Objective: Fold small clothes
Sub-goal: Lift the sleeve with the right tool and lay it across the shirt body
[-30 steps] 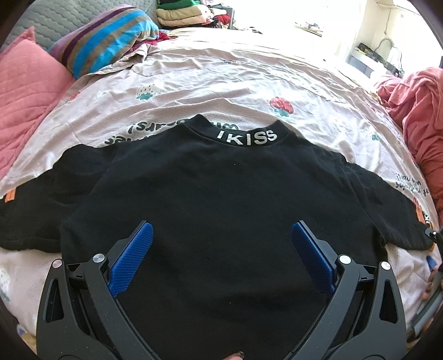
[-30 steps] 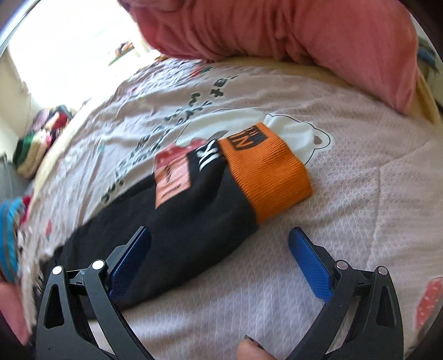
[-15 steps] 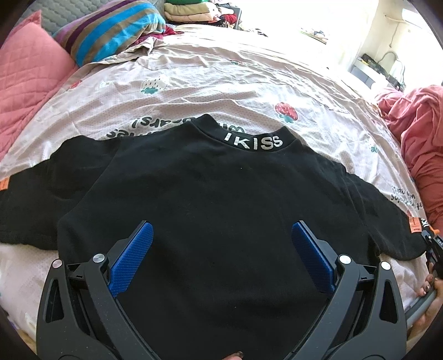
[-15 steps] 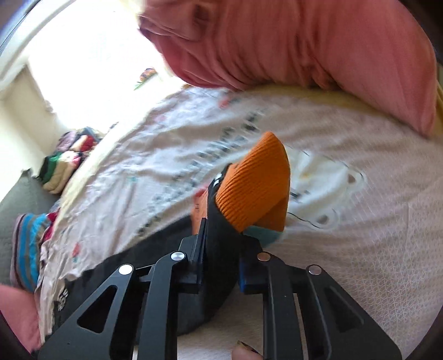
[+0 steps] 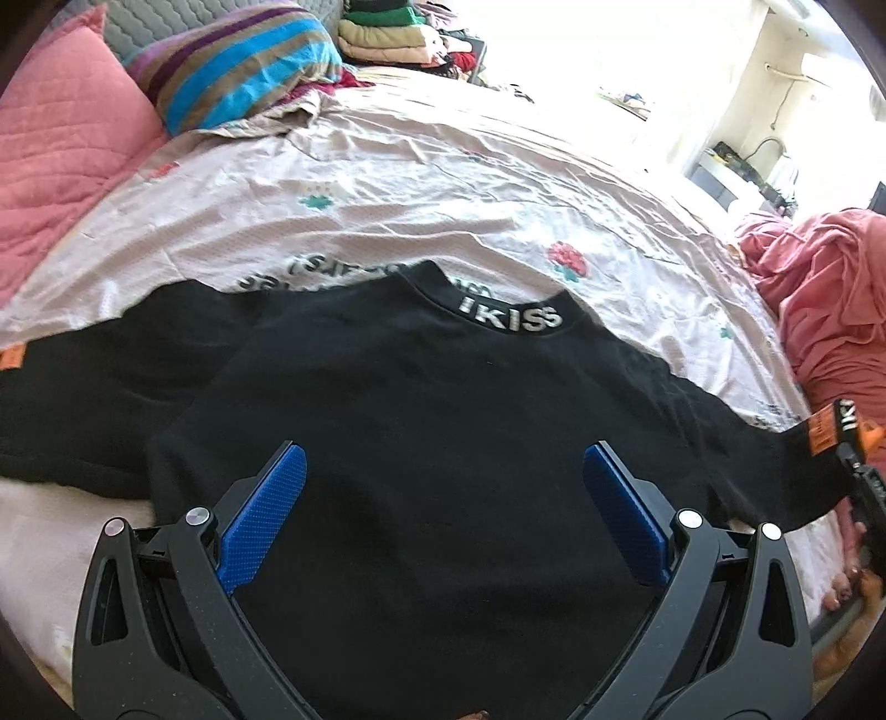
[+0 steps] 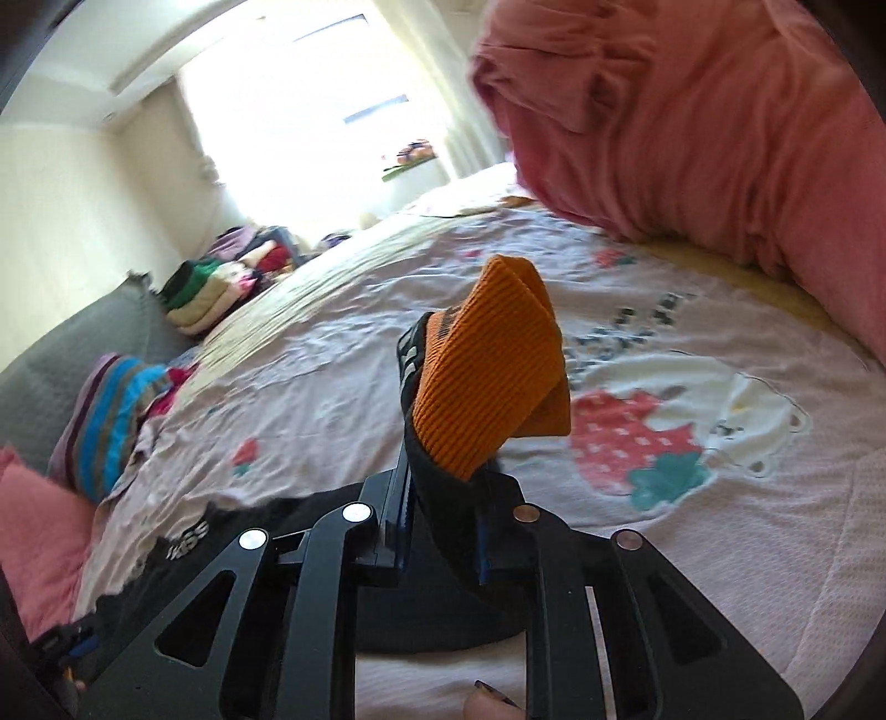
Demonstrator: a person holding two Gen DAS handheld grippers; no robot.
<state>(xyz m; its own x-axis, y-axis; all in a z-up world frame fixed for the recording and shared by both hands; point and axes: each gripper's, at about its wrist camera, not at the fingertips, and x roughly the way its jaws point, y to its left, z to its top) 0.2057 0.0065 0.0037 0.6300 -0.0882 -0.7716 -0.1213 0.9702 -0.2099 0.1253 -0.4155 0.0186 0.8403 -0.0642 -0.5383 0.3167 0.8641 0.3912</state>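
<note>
A small black sweatshirt (image 5: 421, 421) with a white-lettered collar (image 5: 512, 315) lies flat on the bed, sleeves spread to both sides. My left gripper (image 5: 443, 520) hovers over its lower body, open, blue pads wide apart with nothing between them. My right gripper (image 6: 443, 526) is shut on the sweatshirt's right sleeve (image 6: 443, 498), just behind its orange ribbed cuff (image 6: 493, 371), and holds it lifted off the bed. In the left wrist view that raised sleeve end (image 5: 830, 437) shows at the far right edge.
The bed has a pale printed sheet (image 5: 443, 183). A pink blanket heap (image 6: 692, 122) lies at the right, a striped pillow (image 5: 232, 61) and pink cushion (image 5: 61, 149) at the head. Folded clothes (image 5: 387, 33) are stacked beyond. Fingers of a hand (image 5: 847, 581) show low right.
My right gripper went from open over the sleeve to shut on it, then lifted the orange cuff off the bed. The left gripper drifted slightly and stayed open.
</note>
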